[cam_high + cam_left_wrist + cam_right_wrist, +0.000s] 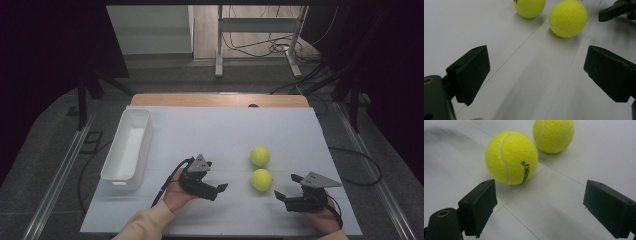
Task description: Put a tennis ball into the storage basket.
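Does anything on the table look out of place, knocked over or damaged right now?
Nothing stands out. Two tennis balls, the near ball and the far ball, sit apart on the white table cover. The white bin stands upright at the left. The left gripper and right gripper are open, holding nothing.

Dim room, dark vignette at high-view edges. White surface (210, 130) evenly lit from above, mild glare. Soft shadows under tennis balls (511, 157). Close-ups slightly blurred.
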`<state>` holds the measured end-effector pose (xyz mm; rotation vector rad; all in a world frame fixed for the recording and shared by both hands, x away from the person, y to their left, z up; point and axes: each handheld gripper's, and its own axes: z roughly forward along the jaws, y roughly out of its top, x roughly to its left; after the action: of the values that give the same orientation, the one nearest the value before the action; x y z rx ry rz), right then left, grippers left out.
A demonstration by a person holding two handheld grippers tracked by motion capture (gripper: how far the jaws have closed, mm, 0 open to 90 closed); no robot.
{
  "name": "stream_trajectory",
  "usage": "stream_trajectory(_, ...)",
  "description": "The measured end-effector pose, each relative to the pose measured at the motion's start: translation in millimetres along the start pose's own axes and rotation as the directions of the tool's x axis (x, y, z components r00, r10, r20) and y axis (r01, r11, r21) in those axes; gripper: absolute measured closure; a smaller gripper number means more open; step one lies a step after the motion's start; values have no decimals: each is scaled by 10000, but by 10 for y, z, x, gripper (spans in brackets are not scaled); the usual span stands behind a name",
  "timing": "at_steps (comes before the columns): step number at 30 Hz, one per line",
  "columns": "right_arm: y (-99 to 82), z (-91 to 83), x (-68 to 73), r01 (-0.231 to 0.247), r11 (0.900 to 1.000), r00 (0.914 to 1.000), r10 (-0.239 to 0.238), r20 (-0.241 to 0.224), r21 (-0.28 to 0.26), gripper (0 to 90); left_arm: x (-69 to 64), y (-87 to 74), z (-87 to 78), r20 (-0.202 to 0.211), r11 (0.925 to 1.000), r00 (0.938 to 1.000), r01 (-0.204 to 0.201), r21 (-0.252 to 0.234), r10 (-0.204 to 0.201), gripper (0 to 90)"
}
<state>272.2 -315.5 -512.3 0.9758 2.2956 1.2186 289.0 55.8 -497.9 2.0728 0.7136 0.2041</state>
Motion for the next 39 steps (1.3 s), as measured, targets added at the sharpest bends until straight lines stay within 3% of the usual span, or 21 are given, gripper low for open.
stream_trajectory(39,-3,2,7,88,10000,10000,-88,-15,19,123,-147,205,380,831,9989,9962,-288,358,257,77)
